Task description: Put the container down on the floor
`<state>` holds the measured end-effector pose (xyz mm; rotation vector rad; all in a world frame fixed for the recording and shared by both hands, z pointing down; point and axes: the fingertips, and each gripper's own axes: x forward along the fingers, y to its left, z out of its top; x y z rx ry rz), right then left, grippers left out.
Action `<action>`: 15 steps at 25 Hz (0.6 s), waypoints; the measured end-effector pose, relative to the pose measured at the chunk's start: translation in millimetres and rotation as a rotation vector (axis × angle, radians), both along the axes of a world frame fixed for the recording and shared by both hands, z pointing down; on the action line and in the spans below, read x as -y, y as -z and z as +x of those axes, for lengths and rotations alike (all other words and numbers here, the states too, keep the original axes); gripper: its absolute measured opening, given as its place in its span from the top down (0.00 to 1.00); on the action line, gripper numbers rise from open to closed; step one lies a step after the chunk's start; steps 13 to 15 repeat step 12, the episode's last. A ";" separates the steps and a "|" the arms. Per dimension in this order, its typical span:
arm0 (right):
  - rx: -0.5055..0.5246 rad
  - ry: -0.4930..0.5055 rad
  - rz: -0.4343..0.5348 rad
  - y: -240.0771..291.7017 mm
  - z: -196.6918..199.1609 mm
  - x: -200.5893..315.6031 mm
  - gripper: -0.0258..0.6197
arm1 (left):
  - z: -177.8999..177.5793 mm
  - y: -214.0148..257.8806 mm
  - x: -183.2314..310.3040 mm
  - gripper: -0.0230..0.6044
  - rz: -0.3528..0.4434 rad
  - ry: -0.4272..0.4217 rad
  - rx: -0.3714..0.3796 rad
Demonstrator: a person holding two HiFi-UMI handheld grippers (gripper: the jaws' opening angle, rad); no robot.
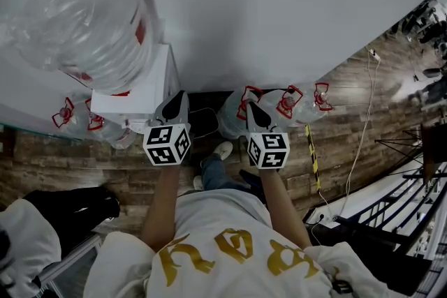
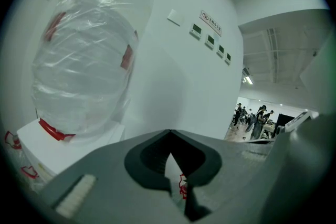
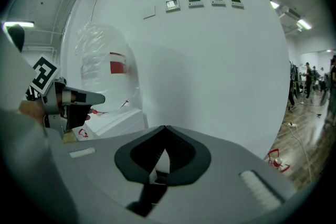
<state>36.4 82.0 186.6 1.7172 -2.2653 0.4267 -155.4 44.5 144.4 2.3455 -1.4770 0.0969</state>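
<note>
Both my hand-held grippers, left [image 1: 177, 101] and right [image 1: 253, 108], were pinched closed on nothing. The big clear plastic-wrapped water container [image 1: 84, 14] sat atop the white dispenser box [image 1: 143, 91]. With that slick wrap, I figured it could slip and smack the wooden floor [image 1: 84, 157].

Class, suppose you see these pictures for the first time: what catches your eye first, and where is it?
A big plastic-wrapped water bottle sits atop a white dispenser at the head view's upper left, against the wall. The left gripper and right gripper are held side by side, both shut and empty. More bottles with red handles crowd the wood floor below.
</note>
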 end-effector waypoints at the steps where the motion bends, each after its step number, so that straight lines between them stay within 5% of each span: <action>1: 0.001 0.000 -0.001 -0.7 -0.2 0.4 0.92 | -0.3 -0.2 0.6 0.96 0.000 0.000 0.000; 15: 0.001 -0.002 -0.023 -12.0 -2.1 5.1 0.92 | -2.2 -5.9 7.5 0.96 -0.002 -0.001 0.021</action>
